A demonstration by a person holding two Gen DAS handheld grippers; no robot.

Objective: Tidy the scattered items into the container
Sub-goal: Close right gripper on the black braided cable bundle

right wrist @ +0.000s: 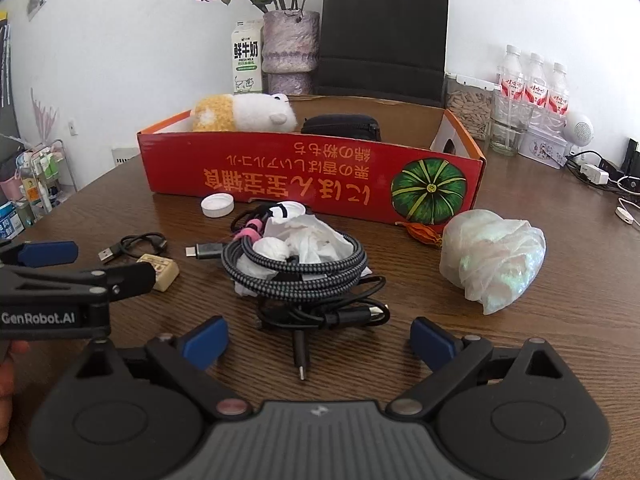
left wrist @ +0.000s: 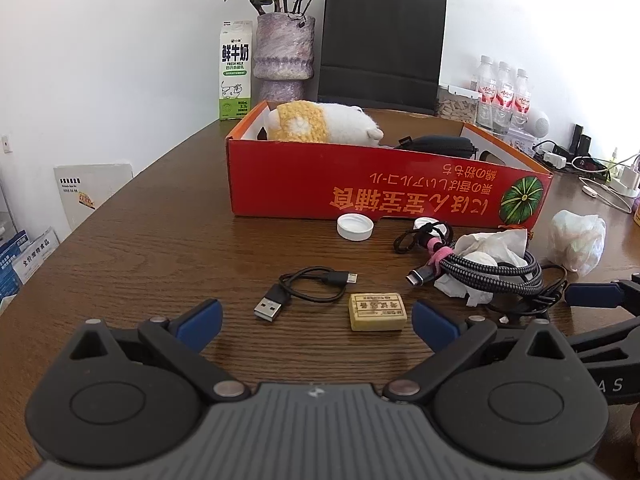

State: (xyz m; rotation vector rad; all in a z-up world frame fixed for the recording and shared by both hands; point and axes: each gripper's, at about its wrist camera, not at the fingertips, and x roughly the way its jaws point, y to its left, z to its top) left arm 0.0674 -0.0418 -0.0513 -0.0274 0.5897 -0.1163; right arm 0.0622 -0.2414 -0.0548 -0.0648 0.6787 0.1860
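A red cardboard box [left wrist: 384, 188] [right wrist: 304, 178] stands mid-table, holding a plush toy [left wrist: 320, 122] and a black pouch [left wrist: 436, 145]. In front lie a white cap [left wrist: 355, 227], a short black USB cable [left wrist: 308, 290], a yellow eraser [left wrist: 377, 312], a braided cable coil [right wrist: 296, 264] around crumpled tissue [right wrist: 308, 236], a thin black cable [right wrist: 324, 312] and a crumpled plastic bag [right wrist: 492, 256]. My left gripper [left wrist: 316, 326] is open, just short of the USB cable and eraser. My right gripper [right wrist: 320, 342] is open, just short of the cable pile.
A milk carton [left wrist: 236, 70], a vase with flowers [left wrist: 284, 52] and a black paper bag [left wrist: 382, 44] stand behind the box. Water bottles [right wrist: 534, 84], a jar and chargers with cables [right wrist: 596, 172] crowd the back right. The table's left edge drops to shelves.
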